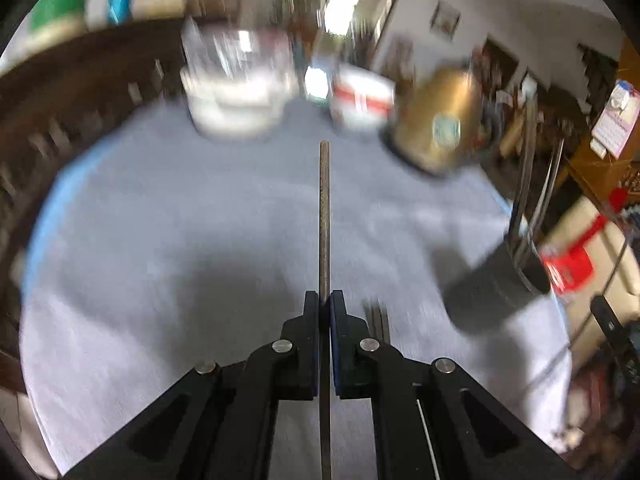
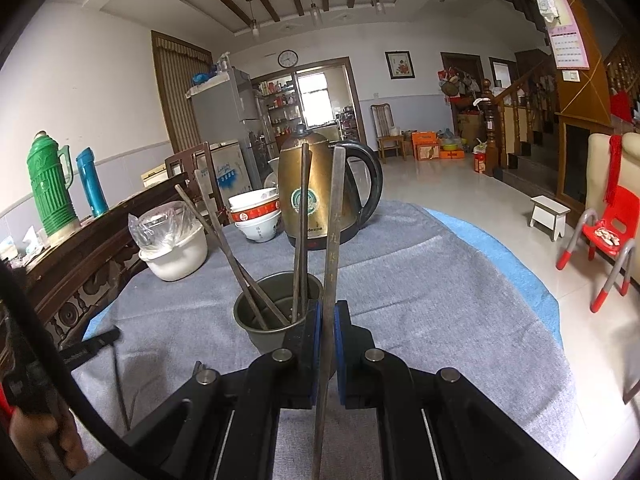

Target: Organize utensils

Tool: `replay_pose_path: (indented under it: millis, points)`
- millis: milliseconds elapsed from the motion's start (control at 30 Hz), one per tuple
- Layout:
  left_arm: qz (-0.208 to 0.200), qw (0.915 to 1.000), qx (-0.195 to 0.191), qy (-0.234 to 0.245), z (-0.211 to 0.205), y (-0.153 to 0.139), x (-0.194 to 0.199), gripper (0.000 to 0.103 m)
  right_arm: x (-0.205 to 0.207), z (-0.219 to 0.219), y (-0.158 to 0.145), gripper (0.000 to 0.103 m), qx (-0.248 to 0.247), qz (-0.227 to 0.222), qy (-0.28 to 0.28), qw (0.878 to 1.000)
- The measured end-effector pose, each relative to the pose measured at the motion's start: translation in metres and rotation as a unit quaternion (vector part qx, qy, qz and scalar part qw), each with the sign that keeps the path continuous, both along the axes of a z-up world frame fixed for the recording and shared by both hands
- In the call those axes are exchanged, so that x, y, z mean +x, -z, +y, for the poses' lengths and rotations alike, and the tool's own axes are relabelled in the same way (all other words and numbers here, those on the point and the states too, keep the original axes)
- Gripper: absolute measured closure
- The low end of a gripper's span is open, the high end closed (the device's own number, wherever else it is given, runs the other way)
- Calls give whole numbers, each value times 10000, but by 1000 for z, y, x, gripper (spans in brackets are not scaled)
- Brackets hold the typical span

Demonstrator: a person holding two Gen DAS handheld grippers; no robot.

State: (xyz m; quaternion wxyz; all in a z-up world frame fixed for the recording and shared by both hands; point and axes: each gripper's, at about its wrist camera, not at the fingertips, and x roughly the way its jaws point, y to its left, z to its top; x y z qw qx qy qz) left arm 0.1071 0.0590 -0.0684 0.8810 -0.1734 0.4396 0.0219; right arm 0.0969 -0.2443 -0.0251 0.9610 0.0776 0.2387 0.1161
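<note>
on the grey cloth (image 2: 420, 280), metal cup (image 2: 276, 320) with four chopsticks (image 2: 300, 232); both jaws clamping one chopstick each

Your right gripper (image 2: 325, 312) pinches a dull grey metal chopstick (image 2: 335, 216) stamped with characters; its pads look like blue rubber on matt black plastic. More tarnished sticks (image 2: 232, 248) lean in a matt metal cup (image 2: 276, 312). Beneath you lies a rough grey cloth (image 2: 420, 280); behind it stand a brassy, scuffed kettle (image 2: 316, 196) and glossy ceramic bowls (image 2: 256, 216).

The left gripper (image 1: 325, 304) and the right gripper (image 2: 328, 316) each have both fingers pressed closed on a thin stick.
</note>
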Motion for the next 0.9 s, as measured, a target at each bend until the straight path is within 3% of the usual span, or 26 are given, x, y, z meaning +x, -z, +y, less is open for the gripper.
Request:
replay_pose_path:
  millis: [67, 167, 333, 367, 433, 533, 667, 767, 833, 867, 900]
  points:
    - [863, 9958, -74, 305, 0, 15, 4, 98, 1, -1, 0, 96, -6, 25, -19, 10000]
    - [1475, 9872, 103, 605, -1, 25, 2, 98, 6, -1, -1, 96, -32, 92, -90, 9999]
    - [2802, 9545, -90, 1012, -3, 55, 14, 95, 12, 2, -1, 96, -71, 169, -161, 9997]
    - [2796, 9541, -61, 1071, -3, 53, 16, 96, 13, 3, -2, 96, -88, 187, -179, 9996]
    - [3225, 9392, -82, 1177, -2, 51, 27, 95, 14, 5, -2, 96, -129, 194, -212, 9995]
    - [3544, 9252, 84, 1354, -9, 46, 36, 95, 15, 6, -2, 96, -160, 200, -238, 9994]
    - [3760, 9149, 219, 1454, -14, 38, 46, 97, 16, 5, -1, 96, -143, 224, -221, 9994]
    - [3718, 9168, 193, 1443, -12, 30, 49, 97, 19, 5, -1, 96, -171, 256, -239, 9992]
    - [3412, 9311, -1, 1286, -9, 16, 52, 98, 19, 5, -2, 96, -173, 267, -255, 9992]
    - [3032, 9454, -233, 1170, -5, 1, 51, 98, 20, 4, -1, 96, -170, 267, -255, 9992]
    - [2793, 9538, -315, 1061, -3, -9, 51, 98, 20, 5, -1, 96, -164, 268, -250, 9992]
